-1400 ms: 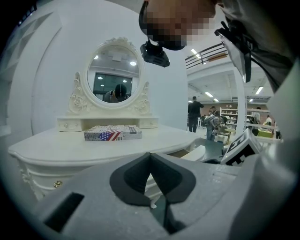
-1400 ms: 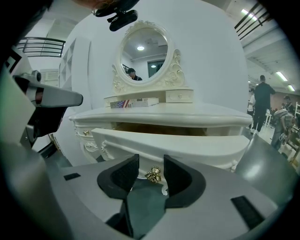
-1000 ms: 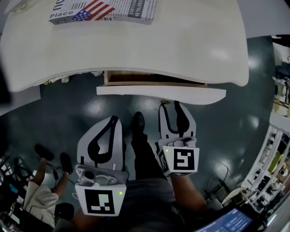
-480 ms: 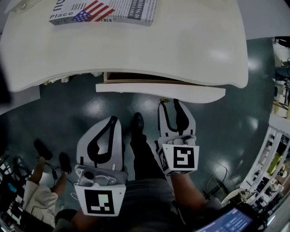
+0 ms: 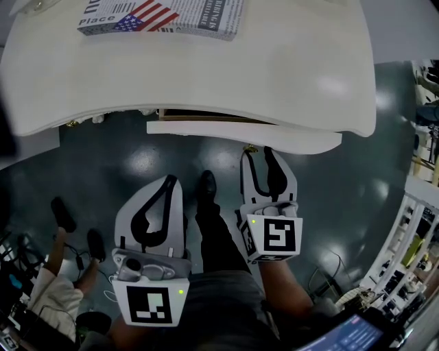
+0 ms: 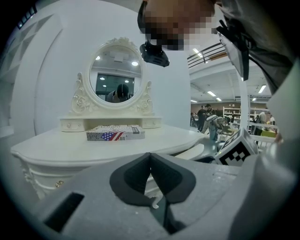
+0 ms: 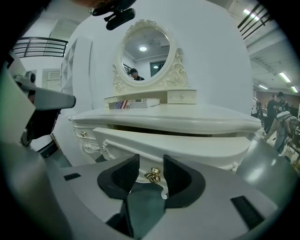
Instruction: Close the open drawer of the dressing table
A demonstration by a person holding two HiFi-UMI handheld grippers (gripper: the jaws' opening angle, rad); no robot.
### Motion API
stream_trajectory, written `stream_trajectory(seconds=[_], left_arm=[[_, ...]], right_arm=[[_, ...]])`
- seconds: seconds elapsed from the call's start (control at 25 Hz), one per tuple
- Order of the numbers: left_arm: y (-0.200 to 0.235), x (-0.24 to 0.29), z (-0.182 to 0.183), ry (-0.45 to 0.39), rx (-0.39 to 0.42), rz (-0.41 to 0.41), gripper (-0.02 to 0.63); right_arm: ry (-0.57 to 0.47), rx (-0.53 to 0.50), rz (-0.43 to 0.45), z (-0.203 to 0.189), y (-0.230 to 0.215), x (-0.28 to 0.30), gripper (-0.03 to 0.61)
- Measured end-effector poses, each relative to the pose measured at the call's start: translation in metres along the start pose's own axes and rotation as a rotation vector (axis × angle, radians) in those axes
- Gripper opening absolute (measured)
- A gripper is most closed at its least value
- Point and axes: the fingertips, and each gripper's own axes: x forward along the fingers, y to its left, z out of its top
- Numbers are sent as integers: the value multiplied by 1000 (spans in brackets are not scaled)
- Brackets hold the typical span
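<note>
The right claw (image 7: 150,161) is spread, and the gold knob (image 7: 153,175) of the drawer (image 7: 187,150) sits in the gap between its two dark pads (image 7: 123,174). Neither pad appears to press on the knob. In the head view this claw (image 5: 265,153) points up at the drawer's white curved front (image 5: 240,135), its tips just beneath the front's edge and beside the knob (image 5: 251,149).

The left claw (image 6: 150,156) is pressed together at the tips with nothing between them. It hangs lower and to the left in the head view (image 5: 171,182), well apart from the drawer and over the dark glossy floor (image 5: 357,199), next to the person's shoe (image 5: 208,184).

The drawer stands a little way open. Its front juts out from under the rim of the white surface (image 5: 274,62), and a thin strip of its wooden inside shows behind it.

On the surface lies a flag-printed box (image 5: 161,15). An oval mirror (image 7: 147,54) in a carved white frame rises at the back.
</note>
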Motion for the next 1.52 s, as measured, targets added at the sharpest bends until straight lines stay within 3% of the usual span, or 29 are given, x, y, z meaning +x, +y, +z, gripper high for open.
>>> stream_trajectory(seconds=[1.52], left_arm=[[9,-2,-2,4,-14,41,15]], right_arm=[[-24,5,6,19,-9,21,153]])
